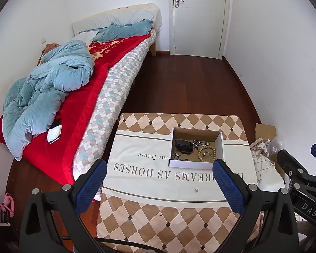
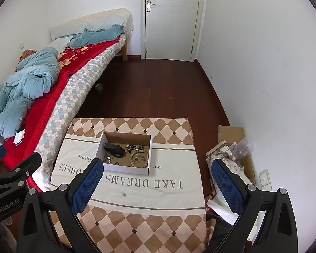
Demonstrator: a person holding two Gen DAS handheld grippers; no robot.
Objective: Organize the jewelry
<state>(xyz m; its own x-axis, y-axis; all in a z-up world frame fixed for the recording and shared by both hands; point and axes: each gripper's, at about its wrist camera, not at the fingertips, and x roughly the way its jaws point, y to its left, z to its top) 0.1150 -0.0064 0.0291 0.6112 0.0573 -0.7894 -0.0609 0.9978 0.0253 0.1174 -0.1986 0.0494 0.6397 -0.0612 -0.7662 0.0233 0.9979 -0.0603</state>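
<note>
A white-sided cardboard box [image 1: 191,164] [image 2: 126,169] stands on the cloth-covered table [image 1: 141,181] [image 2: 174,168]. In it lie a black watch [image 1: 184,146] [image 2: 114,149], a silver chain [image 1: 201,143] [image 2: 134,147], a wooden bead bracelet [image 1: 207,153] [image 2: 138,158] and small silver pieces [image 1: 176,155] [image 2: 108,158]. One small silver piece [image 1: 197,189] [image 2: 123,194] lies loose on the cloth in front of the box. My left gripper [image 1: 160,183] and right gripper [image 2: 158,181] are both open and empty, held above the table's near side.
A bed [image 1: 99,97] [image 2: 59,97] with a red blanket and blue quilt runs along the left. Dark wood floor [image 1: 189,84] leads to a shut white door [image 1: 198,14]. Cardboard, cloth and plastic wrap [image 2: 233,149] lie on the floor at the right, beside the wall.
</note>
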